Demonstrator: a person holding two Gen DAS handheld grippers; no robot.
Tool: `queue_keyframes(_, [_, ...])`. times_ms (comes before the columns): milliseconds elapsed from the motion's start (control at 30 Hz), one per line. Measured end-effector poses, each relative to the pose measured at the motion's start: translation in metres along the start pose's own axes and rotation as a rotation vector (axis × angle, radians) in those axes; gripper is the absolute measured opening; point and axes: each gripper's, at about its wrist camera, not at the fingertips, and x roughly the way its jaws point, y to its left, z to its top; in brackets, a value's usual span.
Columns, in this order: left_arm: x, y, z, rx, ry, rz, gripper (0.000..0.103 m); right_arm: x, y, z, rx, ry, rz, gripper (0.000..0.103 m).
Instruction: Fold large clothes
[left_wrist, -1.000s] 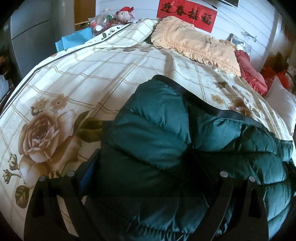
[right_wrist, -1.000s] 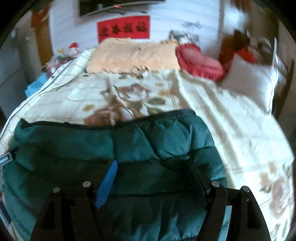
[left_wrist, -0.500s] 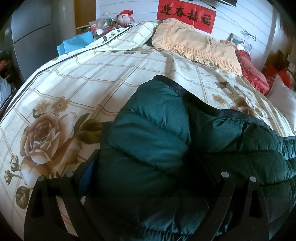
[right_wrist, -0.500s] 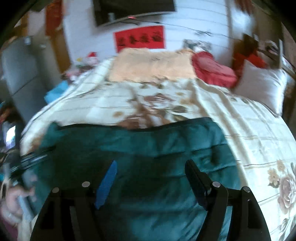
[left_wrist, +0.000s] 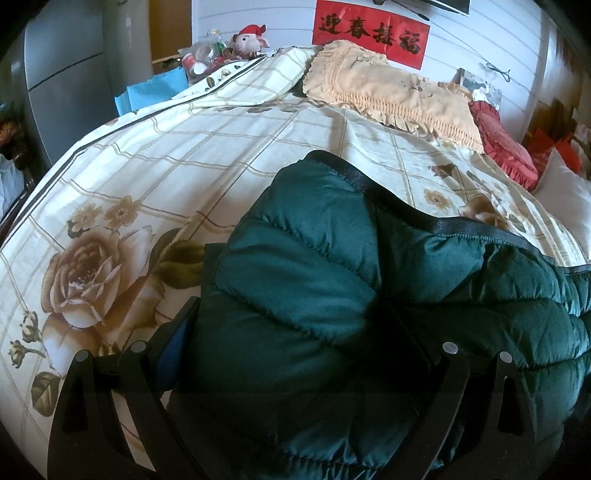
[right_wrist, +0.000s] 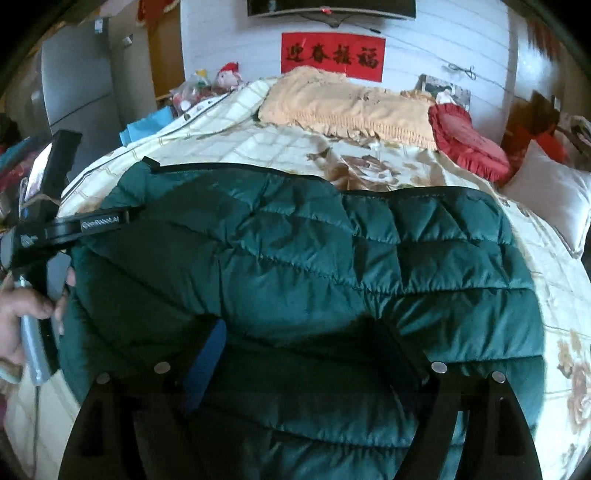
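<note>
A dark green quilted jacket (right_wrist: 303, 266) lies spread across the near part of the bed (left_wrist: 155, 173), folded over on itself so that a black-trimmed edge runs along its far side. It rests on a cream bedspread printed with large brown roses and a grid of thin lines. The left gripper (left_wrist: 291, 325) has its two black fingers set wide apart, one on each side of a puffy bunch of the jacket's left end; the padding bulges up between them, and the blue pad (left_wrist: 173, 341) of the left-side finger sits right against the fabric, though I cannot tell whether the jaws actually pinch it. From the other side, that same tool shows at the jacket's left edge, with the person's hand (right_wrist: 22, 314) wrapped around its handle. The right gripper (right_wrist: 295, 343) is also wide open, its fingers lying over the near edge of the jacket, which dips into a dark fold between them. At the head of the bed sit a peach frilled pillow (right_wrist: 347, 107), a red cushion (right_wrist: 469, 140) beside it and a white pillow (right_wrist: 550, 192) further right. A red banner (right_wrist: 332, 55) with black characters hangs on the white wall behind, and a small plush toy (left_wrist: 251, 37) sits near the bed's far left corner.
</note>
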Motion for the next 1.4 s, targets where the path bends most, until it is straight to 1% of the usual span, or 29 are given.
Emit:
queue_keyframes(67, [0.000,-0.001,0.000,-0.003,0.000,-0.003,0.096,-0.022,-0.008,-0.004,0.012,-0.044,0.003,0.079])
queue_keyframes(133, [0.000,-0.001,0.000,-0.002,-0.003,-0.003,0.096,-0.036,-0.018,-0.011,0.028,-0.072,-0.027,0.079])
queue_keyframes(200, [0.000,0.001,0.000,-0.004,-0.006,-0.005,0.096,-0.043,-0.037,-0.020,0.068,-0.089,-0.066,0.079])
queue_keyframes(267, [0.000,0.002,-0.001,-0.008,-0.008,-0.009,0.096,-0.036,-0.056,-0.028,0.123,-0.064,-0.112,0.079])
queue_keyframes(367, [-0.001,0.002,-0.002,-0.010,-0.010,-0.009,0.096,-0.018,-0.078,-0.038,0.191,-0.031,-0.117,0.080])
queue_keyframes(400, [-0.001,0.002,-0.002,-0.010,-0.013,-0.008,0.096,-0.011,-0.080,-0.040,0.199,-0.023,-0.120,0.081])
queue_keyframes(433, [-0.001,0.003,-0.002,-0.013,-0.014,-0.009,0.096,-0.010,-0.081,-0.040,0.203,-0.018,-0.125,0.085])
queue_keyframes(467, [-0.002,0.004,-0.002,-0.016,-0.017,-0.010,0.096,-0.006,-0.080,-0.039,0.204,-0.013,-0.135,0.087])
queue_keyframes(567, [-0.008,0.008,-0.002,-0.021,-0.015,-0.021,0.096,-0.010,-0.079,-0.034,0.205,-0.003,-0.146,0.088])
queue_keyframes(633, [-0.014,0.014,-0.001,-0.009,0.002,-0.038,0.096,-0.022,-0.079,-0.032,0.207,-0.017,-0.142,0.087])
queue_keyframes(733, [-0.032,0.023,-0.003,-0.014,-0.009,-0.059,0.096,-0.049,-0.081,-0.038,0.227,-0.085,-0.115,0.087])
queue_keyframes(767, [-0.038,0.024,-0.005,-0.007,-0.013,-0.062,0.096,-0.055,-0.082,-0.040,0.234,-0.095,-0.104,0.087])
queue_keyframes(900, [-0.067,0.027,-0.015,0.037,-0.042,-0.086,0.096,-0.070,-0.088,-0.050,0.267,-0.087,-0.065,0.087])
queue_keyframes(1033, [-0.093,0.029,-0.029,0.075,-0.061,-0.118,0.096,-0.080,-0.091,-0.061,0.278,-0.081,-0.060,0.087])
queue_keyframes(1133, [-0.109,0.032,-0.040,0.097,-0.069,-0.135,0.096,-0.086,-0.090,-0.069,0.301,-0.078,-0.035,0.088])
queue_keyframes(1267, [-0.122,0.038,-0.054,0.091,-0.066,-0.165,0.096,-0.089,-0.084,-0.079,0.301,-0.065,-0.016,0.088])
queue_keyframes(1400, [-0.127,0.042,-0.069,0.103,-0.048,-0.168,0.096,-0.092,-0.079,-0.087,0.294,-0.061,-0.010,0.088])
